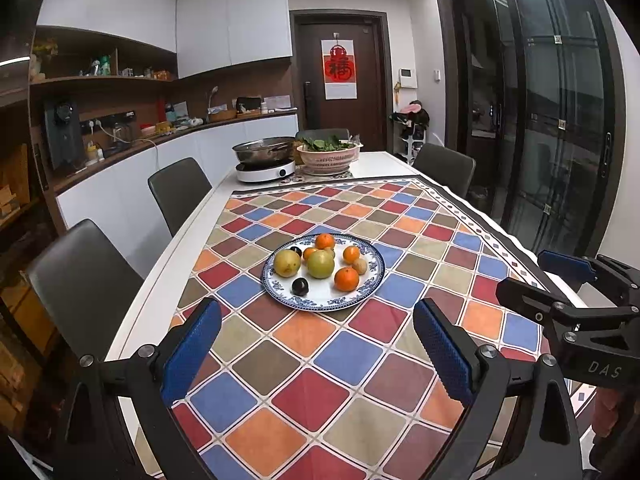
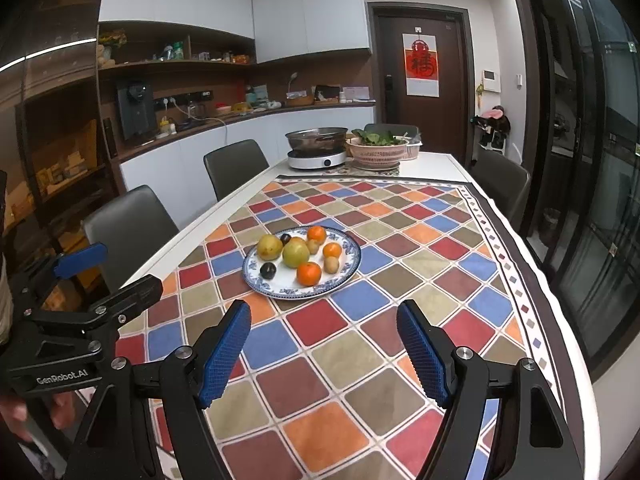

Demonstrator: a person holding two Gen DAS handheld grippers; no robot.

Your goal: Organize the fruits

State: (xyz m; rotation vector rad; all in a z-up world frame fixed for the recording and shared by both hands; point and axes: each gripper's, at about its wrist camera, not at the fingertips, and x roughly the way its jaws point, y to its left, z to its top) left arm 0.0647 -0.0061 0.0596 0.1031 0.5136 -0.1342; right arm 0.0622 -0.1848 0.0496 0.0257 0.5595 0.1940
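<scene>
Left wrist view: both grippers empty, fruit plated ahead

Left gripper (image 1: 316,350) spread wide, holding nothing, above checked tablecloth (image 1: 348,364); right gripper (image 2: 324,350) likewise spread, alongside. Beyond: blue-rimmed plate (image 1: 374,282) holding oranges (image 1: 346,279), two green-yellow fruits (image 1: 320,264), dark plums (image 1: 299,286). Far end: pan (image 1: 264,149), colander of greens (image 1: 326,156)

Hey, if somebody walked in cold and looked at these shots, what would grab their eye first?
Probably the blue-and-white plate of fruit in the middle of the bright checkered tablecloth, piled with oranges, green-yellow fruits and dark plums. Next, the open blue-padded left tongs and right tongs in the foreground, both short of the plate and holding nothing. At the far end of the table sit a steel pan on a white cooker and a pink basket of greens.
</scene>
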